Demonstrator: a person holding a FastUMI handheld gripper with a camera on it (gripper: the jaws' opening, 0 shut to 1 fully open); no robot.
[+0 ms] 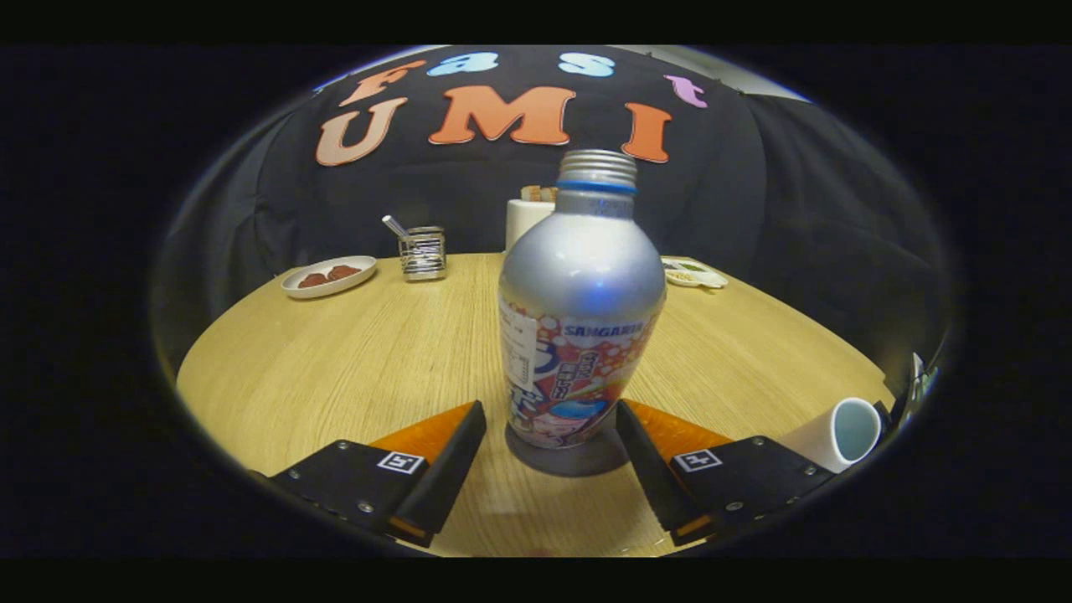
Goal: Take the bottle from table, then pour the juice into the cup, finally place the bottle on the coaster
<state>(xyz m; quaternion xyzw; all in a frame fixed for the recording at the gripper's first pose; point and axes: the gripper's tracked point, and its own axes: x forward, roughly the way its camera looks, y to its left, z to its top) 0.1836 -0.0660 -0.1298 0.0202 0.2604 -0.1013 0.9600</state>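
Note:
A silver metal bottle with a printed label and a screw cap stands upright on a dark round coaster on the wooden table. My gripper is open, its two fingers flanking the lower part of the bottle. The left finger is a small gap away from the bottle and the right one is very near its side. A white cup sits to the right of the right finger, its pale blue inside showing.
Beyond the bottle, a white plate with brown pieces lies at the far left beside a wire holder. A white cylinder stands behind the bottle. A small dish lies at the far right.

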